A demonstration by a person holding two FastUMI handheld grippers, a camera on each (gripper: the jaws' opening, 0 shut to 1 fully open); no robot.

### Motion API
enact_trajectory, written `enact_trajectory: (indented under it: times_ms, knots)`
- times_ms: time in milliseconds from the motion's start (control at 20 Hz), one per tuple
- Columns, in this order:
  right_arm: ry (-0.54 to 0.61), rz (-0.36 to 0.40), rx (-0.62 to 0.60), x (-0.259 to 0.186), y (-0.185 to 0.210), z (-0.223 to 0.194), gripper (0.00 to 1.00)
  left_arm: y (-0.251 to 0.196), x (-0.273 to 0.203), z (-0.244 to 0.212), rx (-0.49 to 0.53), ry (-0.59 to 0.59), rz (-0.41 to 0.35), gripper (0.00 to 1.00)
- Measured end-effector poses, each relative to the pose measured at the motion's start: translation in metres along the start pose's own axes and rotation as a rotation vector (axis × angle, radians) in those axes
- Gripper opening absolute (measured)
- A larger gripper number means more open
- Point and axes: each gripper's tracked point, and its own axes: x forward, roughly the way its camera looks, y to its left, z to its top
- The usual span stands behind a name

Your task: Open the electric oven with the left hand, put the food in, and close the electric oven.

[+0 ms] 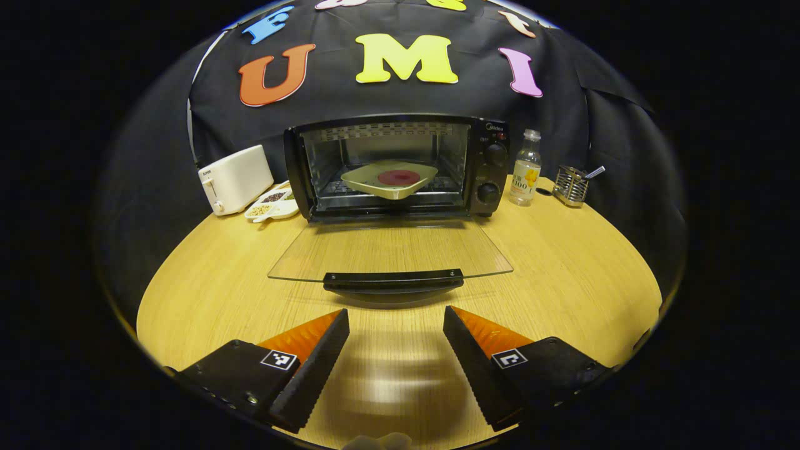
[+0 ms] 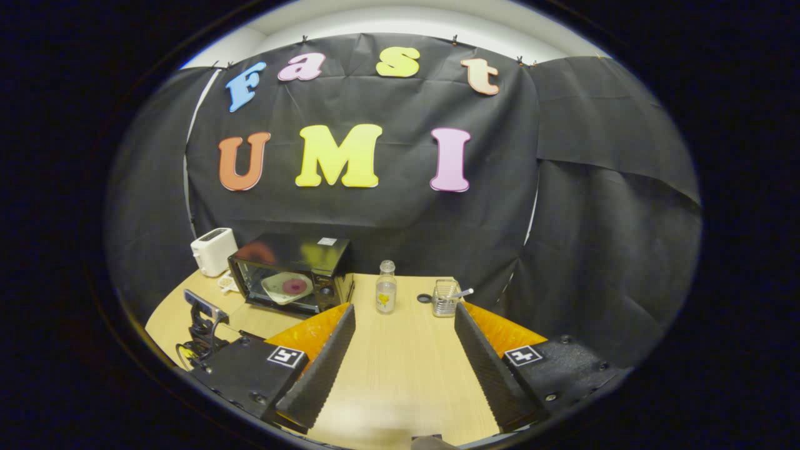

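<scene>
In the left gripper view, the left tongs [image 1: 396, 330] stand wide apart at the bottom of the frame, holding nothing, above the wooden desk [image 1: 562, 275]. Just beyond their tips lies the handle [image 1: 393, 280] of the glass door [image 1: 390, 250], folded flat. Farther up, at centre, the electric oven [image 1: 400, 165] stands open with the plate of food [image 1: 390, 179] on its rack. A toaster [image 1: 235, 179] stands at its left, a bottle [image 1: 525, 169] at its right.

In the right gripper view, the right tongs [image 2: 405, 322] are wide and empty at the bottom. The oven [image 2: 294, 272] sits at centre left, well apart from them, the plate [image 2: 286, 287] inside. The bottle [image 2: 386, 287] stands just beyond their gap.
</scene>
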Motion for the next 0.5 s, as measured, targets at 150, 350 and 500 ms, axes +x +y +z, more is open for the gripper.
enact_trajectory:
  times_ms: [150, 350, 500]
  knots:
    - [0.011, -0.017, -0.003, 0.005, -0.006, 0.001, 0.96, -0.006, 0.014, -0.010, 0.007, 0.028, 0.006, 0.97]
    - [0.025, -0.023, -0.002, 0.015, -0.008, 0.003, 1.00, -0.005, 0.027, -0.015, 0.006, 0.044, 0.010, 0.97]
    - [0.011, -0.035, 0.007, 0.017, -0.007, 0.008, 0.96, -0.005, 0.033, -0.011, 0.010, 0.033, 0.009, 0.97]
